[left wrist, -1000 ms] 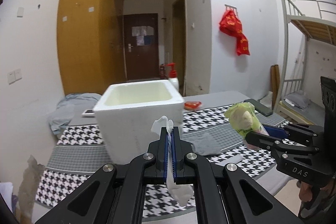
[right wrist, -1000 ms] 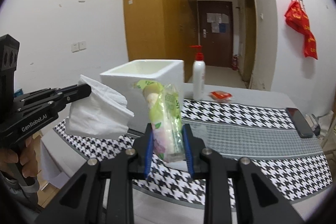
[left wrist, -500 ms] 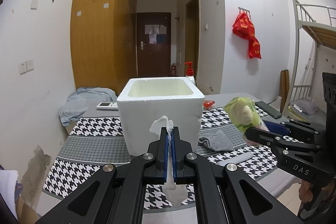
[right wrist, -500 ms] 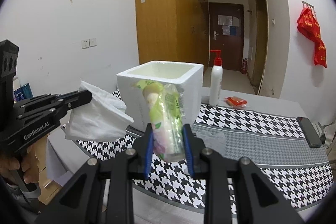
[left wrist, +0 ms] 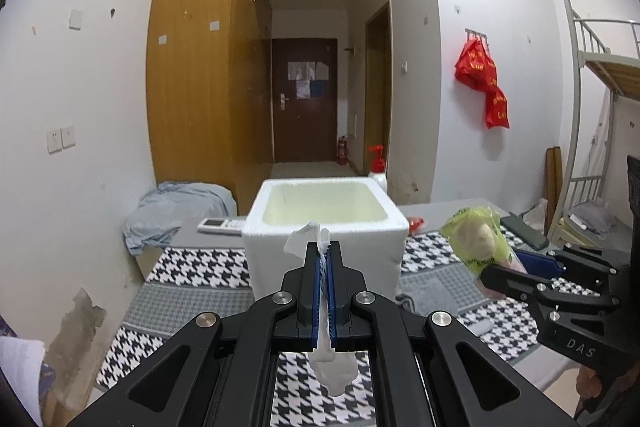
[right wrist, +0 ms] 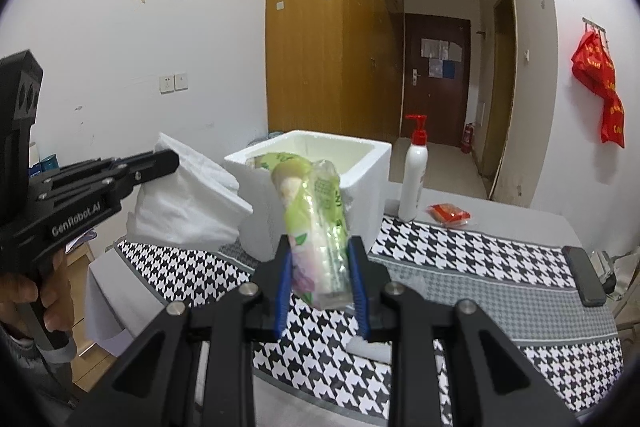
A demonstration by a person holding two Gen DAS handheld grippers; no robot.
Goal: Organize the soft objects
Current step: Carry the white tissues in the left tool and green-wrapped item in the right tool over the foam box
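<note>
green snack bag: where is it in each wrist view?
Left wrist: green snack bag at right of centre, clamped in the right hand-held gripper, right of the foam box.
Right wrist: bag at centre, upright between the blue pads, in front of the box.
Shared landmark: the white foam box.

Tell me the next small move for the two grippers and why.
Probably carry the left gripper forward over the open foam box and let go. It is shut on a white cloth held in the air short of the box, whose top is open. The right gripper, shut on a green packet, could follow.
</note>
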